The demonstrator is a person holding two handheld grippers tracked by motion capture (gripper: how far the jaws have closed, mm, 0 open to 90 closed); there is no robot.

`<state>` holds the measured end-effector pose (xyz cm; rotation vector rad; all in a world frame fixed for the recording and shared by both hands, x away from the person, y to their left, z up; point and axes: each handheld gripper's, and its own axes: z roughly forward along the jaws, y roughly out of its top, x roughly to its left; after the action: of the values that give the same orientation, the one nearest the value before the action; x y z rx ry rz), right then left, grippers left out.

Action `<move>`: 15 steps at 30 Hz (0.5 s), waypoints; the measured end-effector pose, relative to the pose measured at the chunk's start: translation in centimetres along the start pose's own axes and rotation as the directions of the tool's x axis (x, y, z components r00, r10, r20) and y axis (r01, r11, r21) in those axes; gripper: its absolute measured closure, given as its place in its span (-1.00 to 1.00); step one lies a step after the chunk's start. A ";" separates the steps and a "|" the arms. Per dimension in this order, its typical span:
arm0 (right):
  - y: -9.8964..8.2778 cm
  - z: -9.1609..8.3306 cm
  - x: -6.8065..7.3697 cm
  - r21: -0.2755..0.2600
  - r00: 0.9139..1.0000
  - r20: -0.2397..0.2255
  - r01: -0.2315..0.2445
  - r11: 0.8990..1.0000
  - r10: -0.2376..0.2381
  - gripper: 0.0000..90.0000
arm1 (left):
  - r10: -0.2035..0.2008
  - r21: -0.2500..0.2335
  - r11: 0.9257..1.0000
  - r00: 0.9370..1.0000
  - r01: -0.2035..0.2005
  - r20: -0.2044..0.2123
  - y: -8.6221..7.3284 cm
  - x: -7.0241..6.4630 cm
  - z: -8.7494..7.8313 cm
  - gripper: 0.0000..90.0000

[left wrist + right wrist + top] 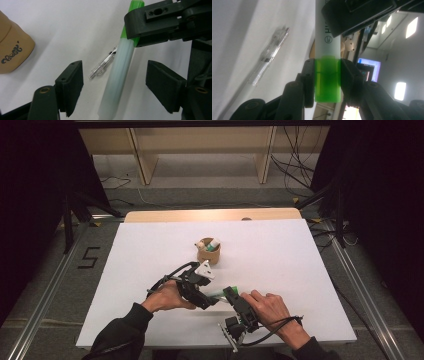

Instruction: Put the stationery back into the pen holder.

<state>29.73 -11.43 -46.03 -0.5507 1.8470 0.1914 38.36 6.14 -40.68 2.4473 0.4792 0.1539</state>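
Item: green highlighter marker, white barrel with translucent green cap, held off the white table sheet in the near middle of the table, between the two hand-held grippers. Right gripper: jaws clamped on the green cap, one pad on each side, the cap end pointing back toward the hand. Left gripper: jaws apart, standing either side of the white barrel with a gap at each pad, not yet pressing; the barrel runs slantwise between them. In the high view the left gripper and the right gripper meet tip to tip over the marker, each carried by a hand coming in from the near edge. Associated items: a clear plastic pen lying flat on the sheet just beside and beneath the marker, apart from both grippers; a tan paper cup with dark lettering, standing farther back at the middle of the table and holding a few small things that are too small to tell. Step in hand, as judged: uncapping the marker, cap end secured, barrel end about to be taken. Next move calls for: the left jaws to shut squarely on the barrel near the cap seam, then a straight pull apart along the marker's axis, without twisting and clear of the pen beneath.
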 end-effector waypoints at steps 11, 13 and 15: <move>0.7 -0.1 0.5 -0.012 0.998 0.015 0.066 0.998 -0.066 0.50 | 0.065 0.053 0.996 0.997 -0.067 0.044 0.2 -0.4 0.7 -0.05; 0.7 -0.1 0.6 -0.010 0.997 0.018 0.077 0.997 -0.077 0.50 | 0.061 0.056 0.996 0.997 -0.064 0.051 0.3 -0.3 0.9 0.01; 0.7 -0.1 0.6 -0.009 0.996 0.020 0.082 0.997 -0.082 0.50 | 0.068 0.062 0.995 0.996 -0.072 0.057 0.4 -0.3 1.0 0.05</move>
<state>29.19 -10.97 -46.63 -0.6283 1.8019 0.1508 38.40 5.22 -41.22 2.5254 0.3796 0.1013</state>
